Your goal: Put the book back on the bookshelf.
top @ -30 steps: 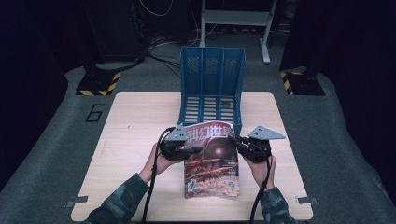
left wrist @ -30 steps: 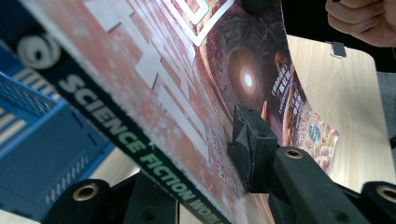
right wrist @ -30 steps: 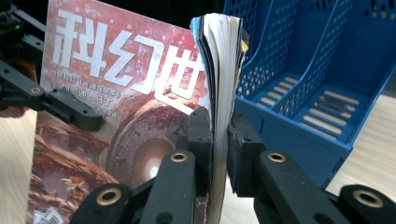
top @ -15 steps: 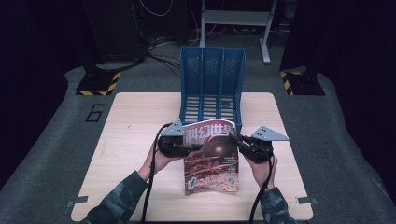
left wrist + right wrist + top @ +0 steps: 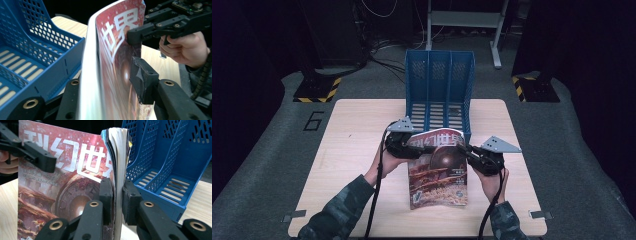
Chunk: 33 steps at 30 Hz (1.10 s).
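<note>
red-brown magazine [image 5: 438, 172] — white lettering, blue slotted rack [image 5: 439, 75]

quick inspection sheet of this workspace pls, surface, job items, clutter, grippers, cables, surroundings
surface: light wooden table, bare around the work
job's things: magazine held upright just in front of the blue file rack
clutter: nothing seen
grippers: right hand-held gripper clamps the magazine's edge; left hand-held gripper straddles the other edge, its jaws have just been opening
cables: black cable trails from each gripper
surroundings: grey floor, dark equipment behind
</note>
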Tool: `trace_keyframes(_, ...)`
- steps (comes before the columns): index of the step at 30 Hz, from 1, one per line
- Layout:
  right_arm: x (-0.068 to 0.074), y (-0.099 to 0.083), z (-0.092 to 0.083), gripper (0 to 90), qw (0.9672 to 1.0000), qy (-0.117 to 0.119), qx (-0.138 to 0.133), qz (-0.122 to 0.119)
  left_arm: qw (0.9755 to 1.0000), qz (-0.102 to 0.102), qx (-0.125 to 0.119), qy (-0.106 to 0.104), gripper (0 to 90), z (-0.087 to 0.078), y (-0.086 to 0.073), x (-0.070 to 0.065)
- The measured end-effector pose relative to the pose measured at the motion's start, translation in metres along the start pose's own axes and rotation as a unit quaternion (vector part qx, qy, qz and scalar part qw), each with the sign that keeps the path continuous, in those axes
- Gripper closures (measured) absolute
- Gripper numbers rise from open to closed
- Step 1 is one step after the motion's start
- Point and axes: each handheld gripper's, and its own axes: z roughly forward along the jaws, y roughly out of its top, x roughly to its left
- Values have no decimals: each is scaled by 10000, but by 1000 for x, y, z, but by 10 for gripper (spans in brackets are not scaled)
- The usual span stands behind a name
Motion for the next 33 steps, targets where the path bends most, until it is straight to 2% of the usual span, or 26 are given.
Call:
trace_keyframes(3, -1, 0, 0, 797, 10000, -22, 15, 21, 9997, -15, 113, 203, 650, 3, 4, 0)
trace_keyframes(4, -1, -1, -1, 796, 10000, -42, 11, 49, 9996, -29, 170, 216, 679, 4, 5, 0)
trace_keyframes(6, -1, -2, -1, 785, 10000, -44, 8, 73, 9991, 41, 167, 380, 755, 4, 6, -1)
trace_keyframes(8, -3, -2, 0, 763, 10000, -63, 18, 72, 9994, -1, 144, 305, 769, 3, 6, -2)
trace_keyframes(11, -8, -5, 2, 692, 9995, -132, 158, 229, 9999, -23, 2, 120, 791, 2, 5, -3)
trace_keyframes(12, -9, -6, 3, 671, 9995, -121, 168, 251, 9999, 76, -9, 150, 793, 3, 5, -6)
trace_keyframes(15, -15, -14, 3, 611, 9986, -152, 303, 396, 9998, 160, -17, 128, 799, 3, 6, -12)
trace_keyframes(17, -19, -22, 2, 510, 9978, -166, 419, 489, 9996, 232, -31, 124, 798, 3, 7, -13)
trace_keyframes(20, -29, -37, -1, 355, 9964, -246, 658, 469, 9996, 265, -67, 96, 798, 2, 7, -14)
trace_keyframes(21, -35, -47, -2, 293, 9944, -368, 822, 549, 9996, 267, -53, 106, 798, 1, 7, -15)
trace_keyframes(22, -39, -53, -3, 249, 9936, -375, 876, 598, 9995, 280, -53, 124, 798, 0, 6, -15)
trace_keyframes(23, -47, -63, -4, 201, 9904, -526, 1056, 723, 9996, 263, -32, 74, 797, -1, 6, -15)
trace_keyframes(24, -53, -73, -5, 151, 9868, -723, 1192, 820, 9996, 232, -85, 112, 798, -1, 5, -16)
trace_keyframes(25, -58, -80, -5, 119, 9855, -874, 1230, 776, 9997, 217, -104, 105, 799, -1, 5, -16)
trace_keyframes(27, -67, -92, -4, 0, 9805, -961, 1442, 930, 9998, 147, -159, 28, 801, -1, 4, -15)
trace_keyframes(28, -72, -97, -2, 0, 9767, -1017, 1607, 1000, 9998, 145, -148, 22, 802, -2, 4, -16)
trace_keyframes(29, -76, -102, 0, 0, 9745, -1139, 1640, 1021, 9998, 161, -142, 30, 802, -2, 4, -16)
trace_keyframes(31, -80, -107, 2, 0, 9702, -1234, 1786, 1077, 9997, 205, -145, 67, 802, -2, 4, -16)
trace_keyframes(32, -83, -109, 3, 0, 9690, -1269, 1849, 1034, 9997, 217, -107, 104, 802, -2, 5, -18)
trace_keyframes(33, -85, -111, 5, 0, 9656, -1419, 1947, 974, 9996, 252, -72, 85, 802, -3, 6, -18)
